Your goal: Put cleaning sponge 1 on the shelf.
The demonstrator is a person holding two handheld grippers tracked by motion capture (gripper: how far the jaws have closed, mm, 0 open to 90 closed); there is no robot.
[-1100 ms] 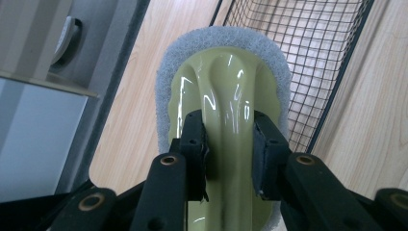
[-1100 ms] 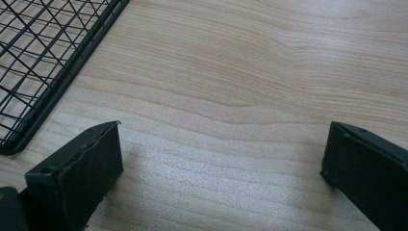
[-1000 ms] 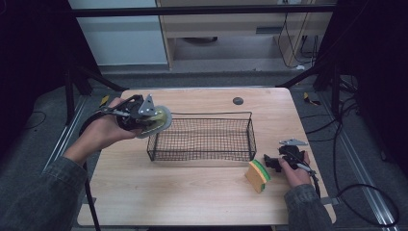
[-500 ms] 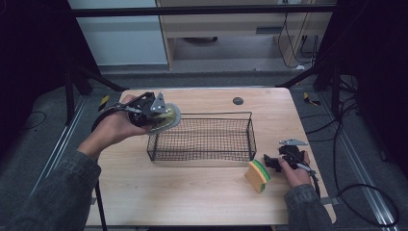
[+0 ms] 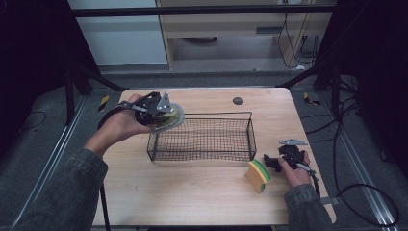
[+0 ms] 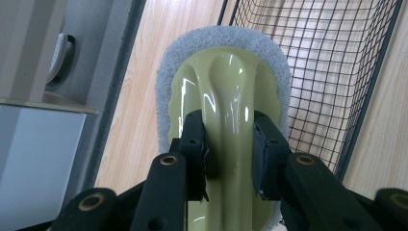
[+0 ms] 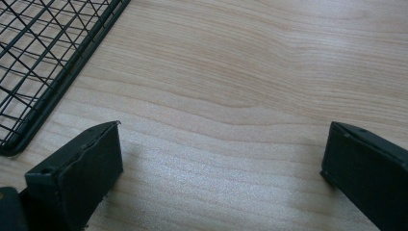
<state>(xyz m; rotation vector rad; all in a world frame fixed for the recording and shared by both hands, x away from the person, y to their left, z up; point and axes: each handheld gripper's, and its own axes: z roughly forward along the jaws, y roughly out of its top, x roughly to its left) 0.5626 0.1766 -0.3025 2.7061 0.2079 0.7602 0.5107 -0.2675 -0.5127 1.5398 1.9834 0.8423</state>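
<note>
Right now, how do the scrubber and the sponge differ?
The scrubber is pale green plastic with a grey pad rim; the sponge is yellow with a green layer. The scrubber is held in the air by the left gripper at the basket's corner; the sponge stands on edge on the table, ungripped. Both are outside the basket.

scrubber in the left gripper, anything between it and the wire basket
Nothing visible. The left gripper is shut on the scrubber by its handle ridge, held at the basket's left end near the rim. The basket is open-topped and looks empty, so only its near wall has to be cleared.
</note>
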